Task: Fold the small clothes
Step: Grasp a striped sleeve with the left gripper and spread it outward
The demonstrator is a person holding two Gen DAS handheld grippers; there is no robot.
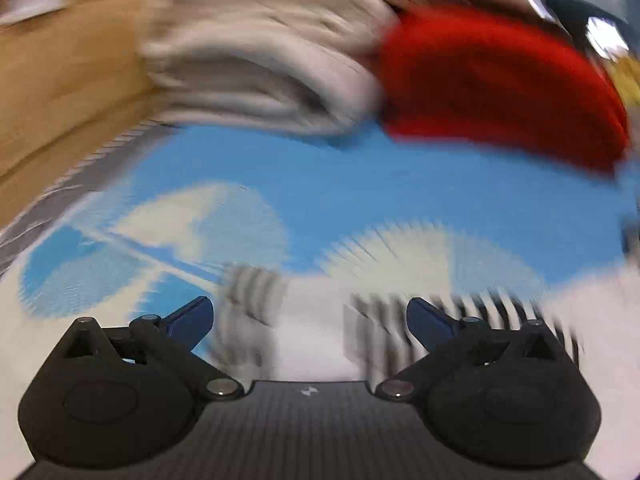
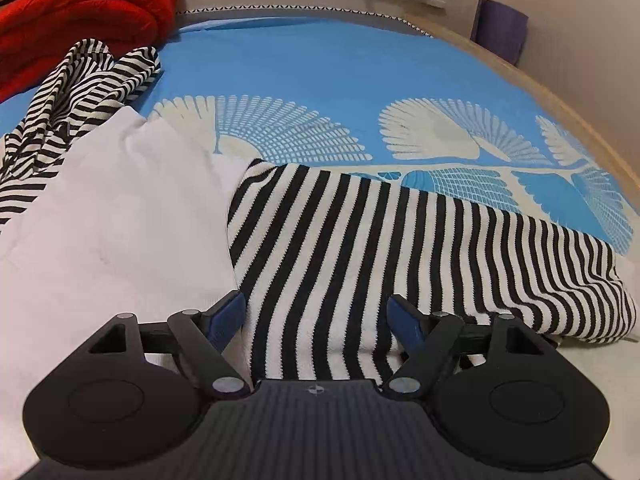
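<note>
Striped top on bed: folding barely begun.
Sleeves spread, unfolded; left gripper released, empty; right gripper released, straddling fabric.

Both cams sit on the grippers, angled down low over the bed. Left one's blurry, facing a white bedding pile. Both catch the blue bedspread, red blanket and striped garment.

Left wrist view: heavily motion-blurred throughout, glare at 1 o'clock. Right wrist view: sharp, evenly lit, soft shadows; edges bowed by fisheye.
</note>
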